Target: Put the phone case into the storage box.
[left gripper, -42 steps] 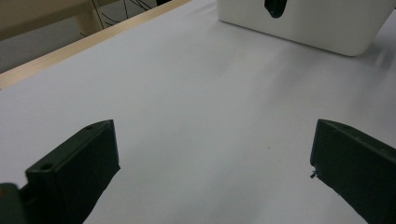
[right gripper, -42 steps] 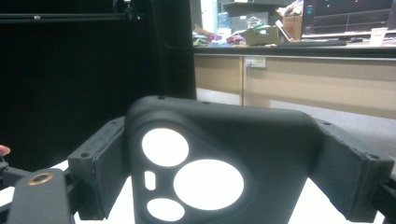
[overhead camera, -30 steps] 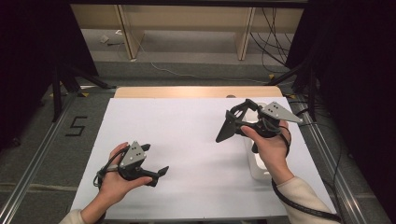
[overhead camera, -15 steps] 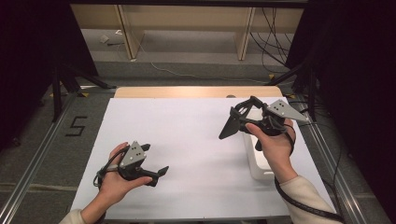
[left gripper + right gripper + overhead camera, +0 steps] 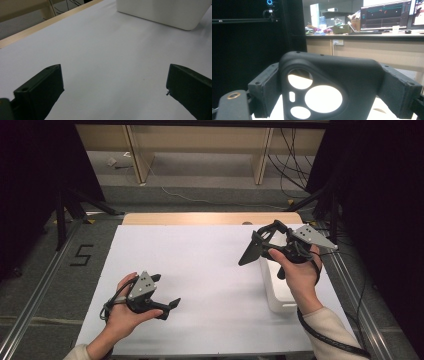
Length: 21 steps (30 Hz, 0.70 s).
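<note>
My right gripper [image 5: 257, 243] is held up over the right side of the white table [image 5: 210, 265], shut on a black phone case [image 5: 248, 254]. In the right gripper view the phone case [image 5: 354, 80] stands upright between the two jaws of the right gripper [image 5: 332, 96], its round camera cut-outs facing me. My left gripper [image 5: 168, 308] rests low at the front left of the table, pointing right. Seen from the left gripper [image 5: 113, 92], its jaws stand wide open over bare white table with nothing between them.
A white rectangular box [image 5: 281, 295] sits on the table under my right hand, and the box [image 5: 162, 12] lies ahead of the left gripper. A wooden strip [image 5: 200, 218] edges the far side. Metal rails [image 5: 35, 290] flank the table.
My right hand has drifted slightly to the right with the phone case still in its jaws. The left hand has stayed in place.
</note>
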Tool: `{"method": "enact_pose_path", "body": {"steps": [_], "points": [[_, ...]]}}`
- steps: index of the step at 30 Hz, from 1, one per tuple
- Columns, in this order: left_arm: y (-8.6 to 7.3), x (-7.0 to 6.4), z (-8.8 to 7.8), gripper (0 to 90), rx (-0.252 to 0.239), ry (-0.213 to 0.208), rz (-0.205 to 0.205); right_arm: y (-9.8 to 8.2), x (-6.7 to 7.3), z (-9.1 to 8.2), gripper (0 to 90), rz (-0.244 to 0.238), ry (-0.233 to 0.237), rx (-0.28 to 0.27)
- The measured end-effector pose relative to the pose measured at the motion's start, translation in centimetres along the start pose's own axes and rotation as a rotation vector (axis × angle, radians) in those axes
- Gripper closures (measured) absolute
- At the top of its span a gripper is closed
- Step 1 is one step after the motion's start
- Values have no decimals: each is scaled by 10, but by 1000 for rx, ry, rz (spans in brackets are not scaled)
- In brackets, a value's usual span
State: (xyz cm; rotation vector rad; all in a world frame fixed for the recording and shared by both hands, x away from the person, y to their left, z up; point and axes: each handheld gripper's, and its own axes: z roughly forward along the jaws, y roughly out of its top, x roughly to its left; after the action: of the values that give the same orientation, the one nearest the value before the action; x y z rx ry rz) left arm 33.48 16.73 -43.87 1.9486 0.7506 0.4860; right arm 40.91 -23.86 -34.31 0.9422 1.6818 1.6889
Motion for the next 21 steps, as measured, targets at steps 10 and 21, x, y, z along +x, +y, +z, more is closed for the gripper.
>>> {"method": "enact_pose_path", "body": {"steps": [10, 21], "points": [[0, 0, 0, 7, -1, 0, 0, 3, -5, -3, 147, 1, -16, -10], [0, 0, 0, 7, 0, 1, 0, 6, -11, -6, 147, 2, -36, -21]]}}
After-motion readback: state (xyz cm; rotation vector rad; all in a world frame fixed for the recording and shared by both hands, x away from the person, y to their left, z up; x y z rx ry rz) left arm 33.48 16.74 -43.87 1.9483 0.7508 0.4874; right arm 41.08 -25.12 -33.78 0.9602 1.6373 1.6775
